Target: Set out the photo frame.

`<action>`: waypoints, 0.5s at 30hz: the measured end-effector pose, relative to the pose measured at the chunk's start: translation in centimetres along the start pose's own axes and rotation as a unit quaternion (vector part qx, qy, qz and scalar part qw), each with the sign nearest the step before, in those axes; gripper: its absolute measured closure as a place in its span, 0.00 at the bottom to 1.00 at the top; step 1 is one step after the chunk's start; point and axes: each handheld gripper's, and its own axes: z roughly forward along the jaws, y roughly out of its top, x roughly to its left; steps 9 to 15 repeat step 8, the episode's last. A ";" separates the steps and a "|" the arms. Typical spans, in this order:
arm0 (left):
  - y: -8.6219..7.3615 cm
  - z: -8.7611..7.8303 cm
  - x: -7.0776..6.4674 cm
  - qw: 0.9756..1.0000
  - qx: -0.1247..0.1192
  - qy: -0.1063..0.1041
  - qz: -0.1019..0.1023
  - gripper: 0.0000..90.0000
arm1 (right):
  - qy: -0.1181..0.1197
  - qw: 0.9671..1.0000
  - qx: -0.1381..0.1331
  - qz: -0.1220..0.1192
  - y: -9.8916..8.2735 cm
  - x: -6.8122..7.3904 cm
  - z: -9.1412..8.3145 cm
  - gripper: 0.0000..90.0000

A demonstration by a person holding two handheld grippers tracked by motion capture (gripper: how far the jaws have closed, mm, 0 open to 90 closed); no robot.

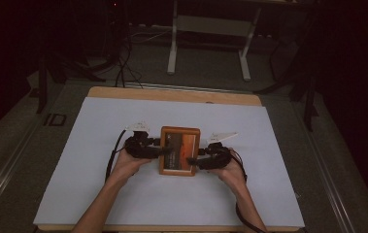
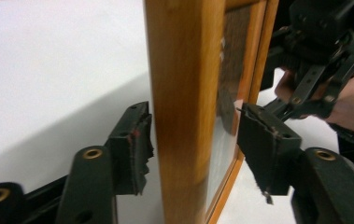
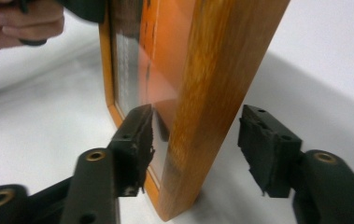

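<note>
A wooden picture frame (image 1: 181, 138) with an orange picture sits in the middle of the white table cover (image 1: 99, 170). My left gripper (image 1: 163, 146) straddles the frame's left edge and my right gripper (image 1: 192, 162) its right edge. In the left gripper view the jaws of the left gripper (image 2: 193, 126) stand on either side of the frame's wooden side (image 2: 184, 70), with a gap at the glass side. In the right gripper view the right gripper (image 3: 195, 126) is open around the frame (image 3: 221, 56), its back pad clearly off the wood. I cannot tell whether the frame lies flat or is propped.
The white cover spreads over a wooden table (image 1: 172, 93) with free room on all sides of the frame. Beyond the far edge are a dark floor, cables (image 1: 123, 68) and the white legs of another table (image 1: 173, 53).
</note>
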 end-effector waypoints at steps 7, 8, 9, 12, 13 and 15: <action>-1.5 -2.8 0.0 0.999 -0.022 0.023 -0.013 0.36 | -0.006 1.000 -0.025 -0.016 0.2 0.1 -2.5 0.37; -1.9 -3.4 0.1 0.999 -0.024 0.035 -0.012 0.36 | -0.009 0.999 -0.028 -0.018 0.2 0.1 -3.0 0.36; -1.9 -3.4 0.1 0.999 -0.024 0.035 -0.012 0.36 | -0.009 0.999 -0.028 -0.018 0.2 0.1 -3.0 0.36; -1.9 -3.4 0.1 0.999 -0.024 0.035 -0.012 0.36 | -0.009 0.999 -0.028 -0.018 0.2 0.1 -3.0 0.36; -1.9 -3.4 0.1 0.999 -0.024 0.035 -0.012 0.36 | -0.009 0.999 -0.028 -0.018 0.2 0.1 -3.0 0.36; -1.9 -3.4 0.1 0.999 -0.024 0.035 -0.012 0.36 | -0.009 0.999 -0.028 -0.018 0.2 0.1 -3.0 0.36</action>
